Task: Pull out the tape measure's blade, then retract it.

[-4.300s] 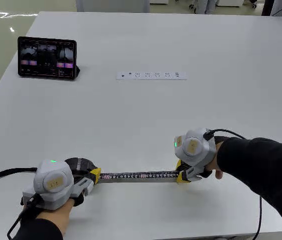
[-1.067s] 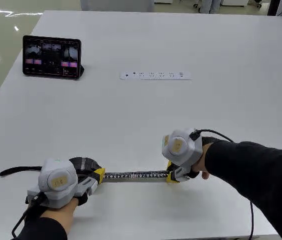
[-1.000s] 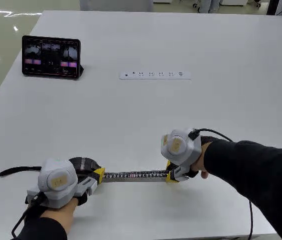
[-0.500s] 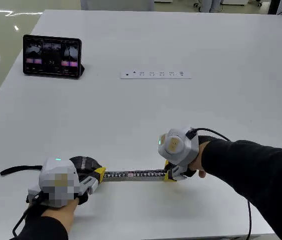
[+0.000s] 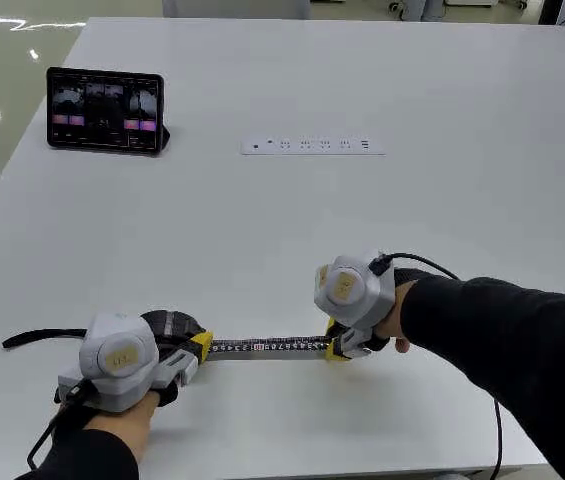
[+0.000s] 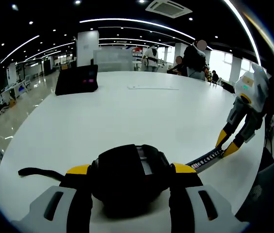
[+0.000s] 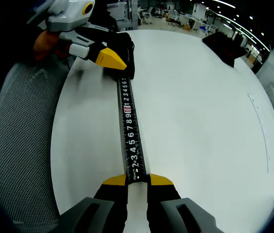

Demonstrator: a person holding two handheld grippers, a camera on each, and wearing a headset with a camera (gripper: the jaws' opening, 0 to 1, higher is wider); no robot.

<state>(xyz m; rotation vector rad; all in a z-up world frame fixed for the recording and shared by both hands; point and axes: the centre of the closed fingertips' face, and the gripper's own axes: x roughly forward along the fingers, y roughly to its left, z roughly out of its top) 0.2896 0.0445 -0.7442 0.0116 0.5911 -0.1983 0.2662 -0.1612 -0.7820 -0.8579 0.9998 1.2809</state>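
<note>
The left tool (image 5: 190, 350) is clamping the tape measure's black case (image 6: 129, 167) at the near left of the desk (image 5: 382, 220). The right tool (image 7: 137, 180) is pinching the end of the blade (image 5: 267, 346), which is lying stretched flat between them along the near edge. With only a short length out, the retracting step is probably running. The next move is calling for the right tool to be feeding the end slowly towards the case, keeping the blade straight. The right gripper view is showing the printed numbers clearly, while the head view is showing a tablet (image 5: 102, 98) and power strip (image 5: 308, 146) farther off.
</note>
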